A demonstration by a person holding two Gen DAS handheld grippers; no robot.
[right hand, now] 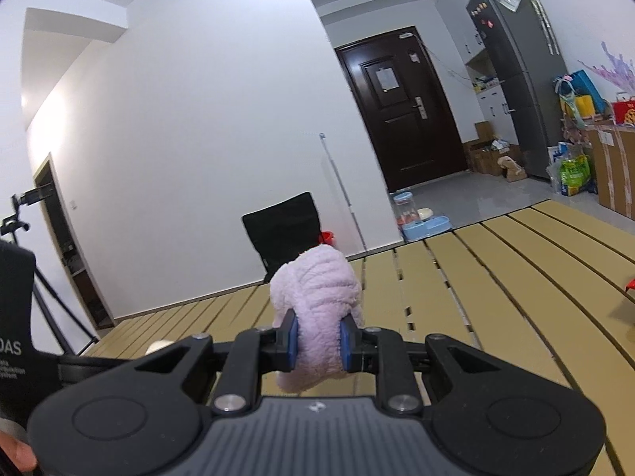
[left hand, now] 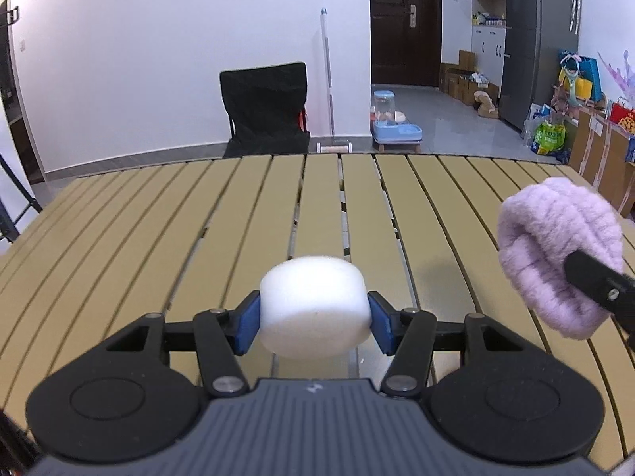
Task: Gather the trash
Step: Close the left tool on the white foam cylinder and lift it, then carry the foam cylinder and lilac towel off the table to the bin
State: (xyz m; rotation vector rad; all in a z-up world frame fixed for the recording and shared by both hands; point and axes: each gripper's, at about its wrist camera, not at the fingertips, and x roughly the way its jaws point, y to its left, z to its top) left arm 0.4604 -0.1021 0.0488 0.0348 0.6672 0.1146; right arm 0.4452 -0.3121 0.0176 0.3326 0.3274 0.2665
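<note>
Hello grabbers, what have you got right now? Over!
Left gripper shut on white foam puck. Right gripper shut on purple fluffy cloth. Slatted table ahead, nothing blocking.

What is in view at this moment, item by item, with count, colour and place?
Foam block: one, white, between the left gripper's pads, above the table.
Fluffy cloth: one, pale purple, clamped in the right gripper.
Table: one, tan slats, below both grippers.
Small object: one, red, at the table's right edge; too cut off to identify.
Folding chair: one, black, beyond the table by the white wall.
Mop: one, white handle, leaning on the wall.
Pet feeder: one, light blue, on the floor near the door.
Door: one, dark brown, closed.
Fridge: one, grey, right of the door.
Tripod: one, black, far left.
Left gripper: black, blue pads, shut on foam.
Right gripper: black, blue pads, shut on cloth.
</note>
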